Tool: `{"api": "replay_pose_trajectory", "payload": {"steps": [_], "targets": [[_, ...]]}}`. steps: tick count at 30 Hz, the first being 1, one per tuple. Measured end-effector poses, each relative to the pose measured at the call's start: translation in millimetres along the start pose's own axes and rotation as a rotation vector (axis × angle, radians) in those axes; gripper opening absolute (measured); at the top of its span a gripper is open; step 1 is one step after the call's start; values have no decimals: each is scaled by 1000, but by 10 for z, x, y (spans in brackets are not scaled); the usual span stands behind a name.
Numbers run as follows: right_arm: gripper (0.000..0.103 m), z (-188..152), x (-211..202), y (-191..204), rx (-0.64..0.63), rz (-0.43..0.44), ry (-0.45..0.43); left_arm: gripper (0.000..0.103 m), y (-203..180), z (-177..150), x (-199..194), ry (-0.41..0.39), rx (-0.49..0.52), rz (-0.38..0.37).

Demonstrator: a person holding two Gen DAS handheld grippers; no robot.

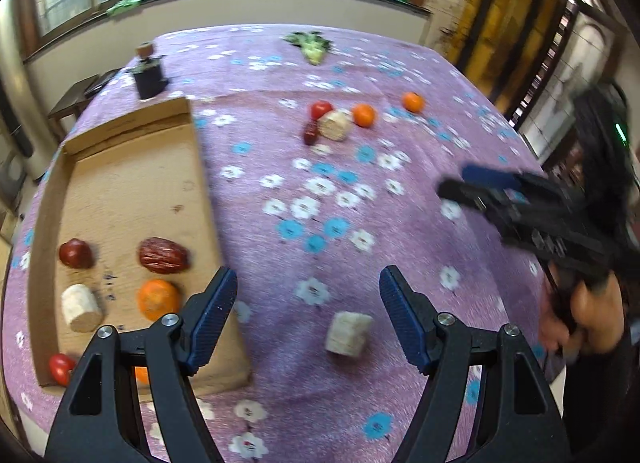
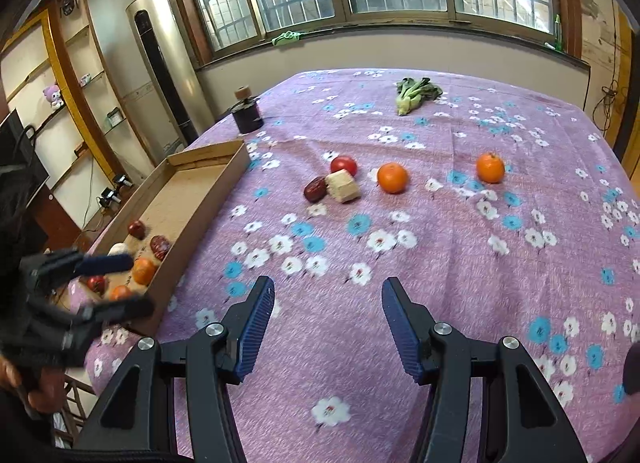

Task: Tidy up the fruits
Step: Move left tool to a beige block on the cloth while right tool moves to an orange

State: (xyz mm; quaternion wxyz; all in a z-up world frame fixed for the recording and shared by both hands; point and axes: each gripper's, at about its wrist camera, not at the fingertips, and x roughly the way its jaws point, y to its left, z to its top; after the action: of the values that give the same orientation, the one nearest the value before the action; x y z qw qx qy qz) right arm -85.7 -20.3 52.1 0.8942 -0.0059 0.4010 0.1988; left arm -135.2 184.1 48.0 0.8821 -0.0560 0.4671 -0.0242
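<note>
— Nearest, what lies between the left gripper (image 1: 308,295) jaws?
— Nothing gripped; they're spread wide, with the pale chunk (image 1: 347,333) on the desk (image 1: 400,167) just ahead, slightly right.
— Right gripper (image 2: 328,303)?
— Open too, empty, farther off. Cardboard tray (image 1: 120,183) lies leftward.

I see a purple flowered cloth (image 2: 460,263) with a cardboard tray (image 2: 208,199) left, a dark jar (image 2: 247,115) and greens (image 2: 416,95) far, and two oranges (image 2: 392,178), a tomato (image 2: 344,165), a date (image 2: 315,189) and a pale block (image 2: 342,185) mid-table.

tablecloth (image 2: 460,263) — purple, white-blue flowers | oranges (image 2: 392,178) — orange | box (image 1: 132,187) — brown
</note>
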Motion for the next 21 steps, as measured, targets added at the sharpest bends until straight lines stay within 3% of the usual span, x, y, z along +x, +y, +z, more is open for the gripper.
{"api": "replay_pose_trajectory", "payload": {"steps": [6,14,18,21], "targets": [[58,133,121,-116,-3,-22,-1,73,-164,-125,94,31,76,-22],[58,319,317,-253,6,-34,-2,70,-280,-280,409,93,148,15],[58,468,484,-367,30,-33,-3,50,-272,-296,564,113,162,20],[57,592,659,-470,53,-48,3,43,-291,-314,573,84,183,27]]}}
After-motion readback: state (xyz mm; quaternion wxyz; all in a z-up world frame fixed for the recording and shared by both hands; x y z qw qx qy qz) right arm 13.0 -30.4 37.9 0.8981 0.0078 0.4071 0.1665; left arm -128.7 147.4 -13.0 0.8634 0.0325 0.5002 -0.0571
